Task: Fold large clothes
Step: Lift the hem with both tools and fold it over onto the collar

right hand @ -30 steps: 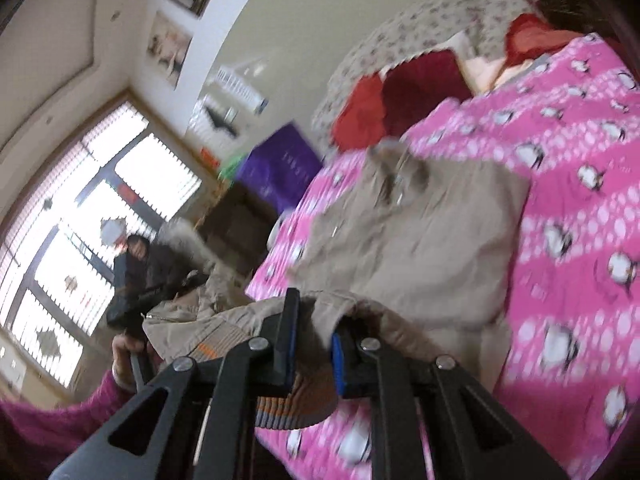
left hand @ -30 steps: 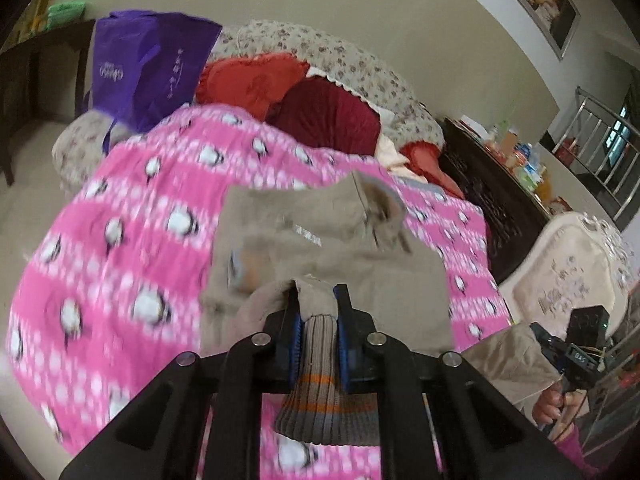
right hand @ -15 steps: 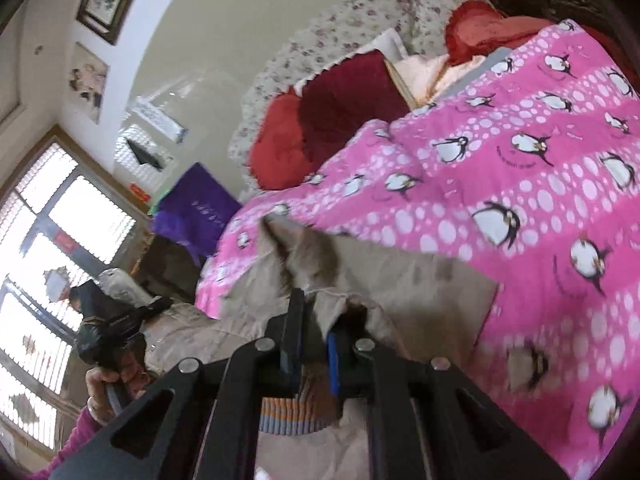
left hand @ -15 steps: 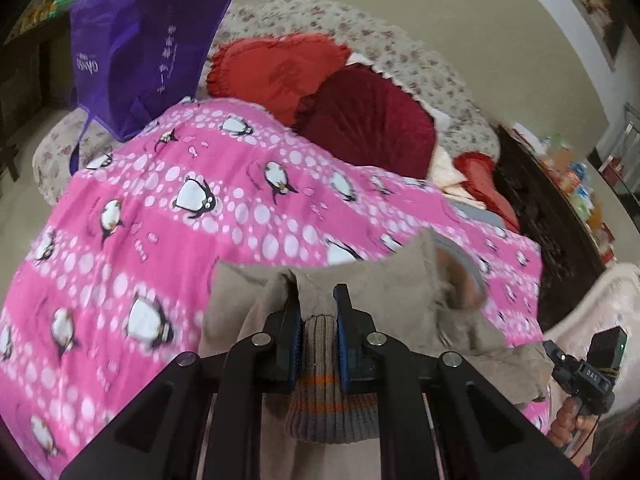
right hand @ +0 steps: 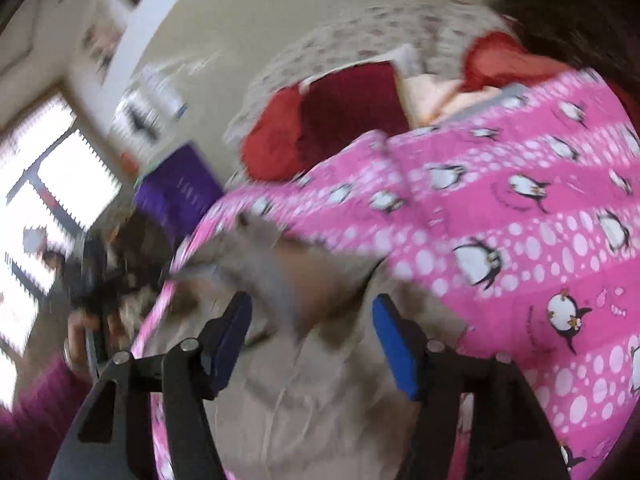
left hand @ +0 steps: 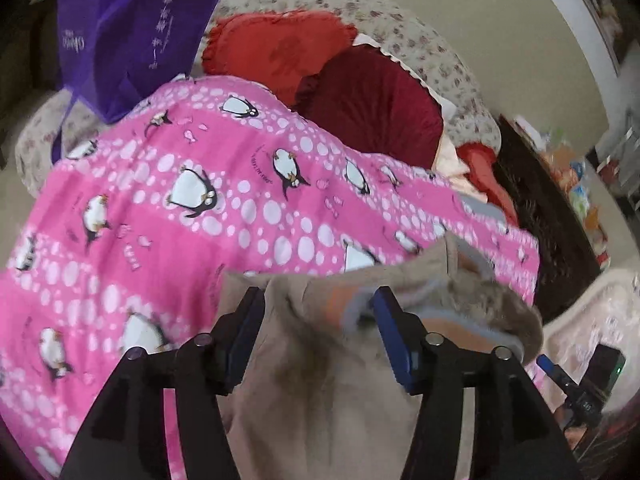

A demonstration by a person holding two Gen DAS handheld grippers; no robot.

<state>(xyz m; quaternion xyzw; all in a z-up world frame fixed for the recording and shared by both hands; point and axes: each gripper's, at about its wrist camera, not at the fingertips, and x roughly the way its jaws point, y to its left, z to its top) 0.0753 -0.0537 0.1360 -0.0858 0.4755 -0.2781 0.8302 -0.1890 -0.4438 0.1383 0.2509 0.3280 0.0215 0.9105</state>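
Bed w/ pink penguin blanket (left hand: 152, 216) carries the work. Tan jacket (left hand: 320, 392) lies at near edge, striped hem (left hand: 460, 328) doubled up over body: 1 fold looks laid, sleeves and final folds appear left. Left tool (left hand: 318, 334): jaws wide, empty, straddling cloth just above it. Right tool (right hand: 312, 340): jaws wide, empty; contact w/ jacket unclear (blur).

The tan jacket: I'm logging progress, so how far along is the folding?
Done: the tan jacket lies doubled on the pink penguin blanket, its striped hem up by the collar. In hand: nothing; the left claw and right claw are both open above it. Left: probably more folds and tidying.
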